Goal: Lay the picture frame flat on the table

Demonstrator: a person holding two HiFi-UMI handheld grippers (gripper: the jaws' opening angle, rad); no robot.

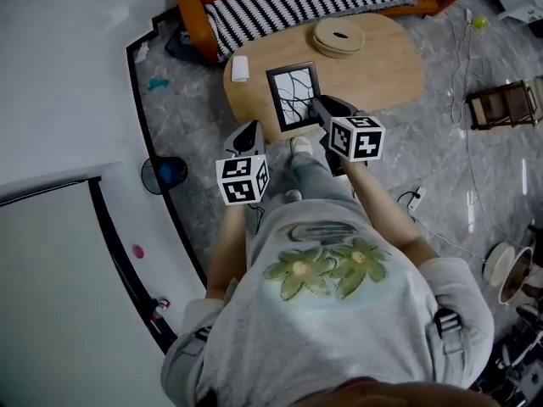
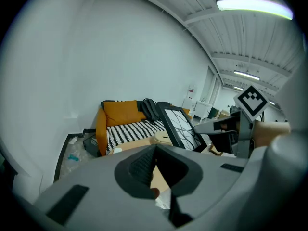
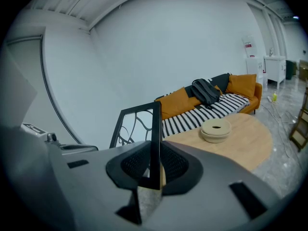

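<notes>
Frame (image 1: 293, 97) tilted upright, long axis vertical, side edge pinched in right tool (image 1: 320, 108) (left tool (image 2: 155, 154) pressed together, empty).

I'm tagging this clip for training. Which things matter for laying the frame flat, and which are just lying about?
For the job:
picture frame
right gripper, clamped on its edge
wooden table

Lying about:
round beige dish
small white object
striped sofa

"Is the picture frame (image 1: 293, 97) fully seen?"
"No. The right claw (image 1: 321, 107) covers its near right corner."
"And the white thing (image 1: 240, 68) on the bench (image 1: 386, 70)?"
"Too small to tell. The sofa (image 1: 280, 2) is cut off at the top edge."
</notes>
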